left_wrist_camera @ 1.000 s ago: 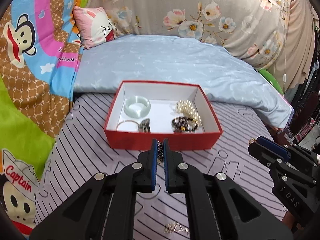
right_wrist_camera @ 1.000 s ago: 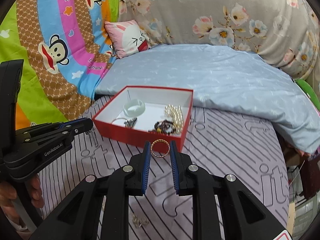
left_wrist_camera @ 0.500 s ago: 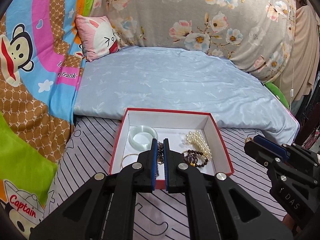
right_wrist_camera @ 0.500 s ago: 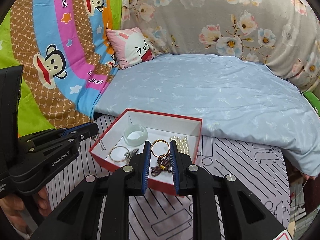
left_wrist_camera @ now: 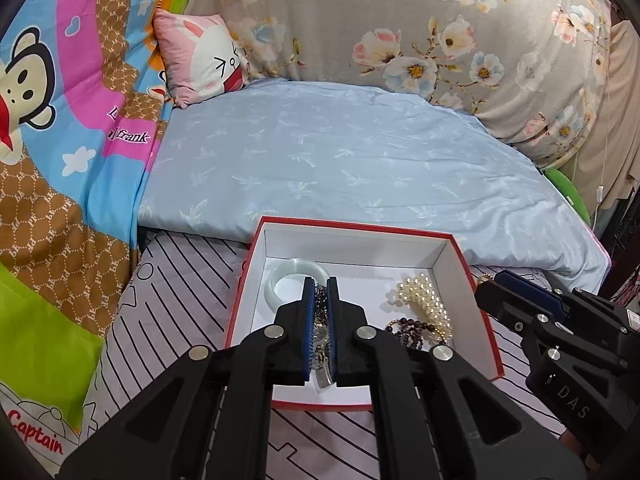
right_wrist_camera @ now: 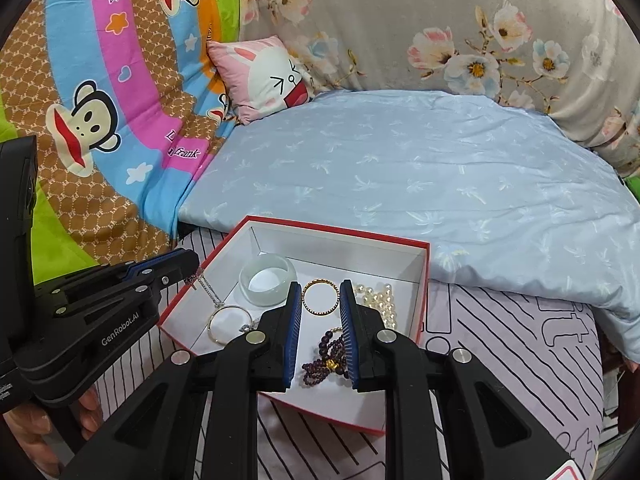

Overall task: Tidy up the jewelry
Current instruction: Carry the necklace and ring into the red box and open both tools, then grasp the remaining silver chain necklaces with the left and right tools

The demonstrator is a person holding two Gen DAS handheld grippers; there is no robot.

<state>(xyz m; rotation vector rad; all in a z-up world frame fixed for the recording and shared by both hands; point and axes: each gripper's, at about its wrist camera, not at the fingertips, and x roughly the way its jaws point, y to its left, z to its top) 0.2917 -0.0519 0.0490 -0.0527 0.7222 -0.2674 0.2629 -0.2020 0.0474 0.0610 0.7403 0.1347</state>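
Black linkage fingers [right_wrist_camera: 294, 320], blue ribbed pads, silver rivets, possibly "GenRobot.AI" lettering.

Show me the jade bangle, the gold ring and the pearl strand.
jade bangle [right_wrist_camera: 267, 282], right wrist view, near side of its band.
gold ring [right_wrist_camera: 320, 297], right wrist view, its thin rim.
pearl strand [left_wrist_camera: 424, 303], left wrist view, middle of the beads.

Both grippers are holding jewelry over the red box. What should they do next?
Probably open and let go. The right gripper holds the gold bangle and the left gripper a silver chain, both already above the red box.
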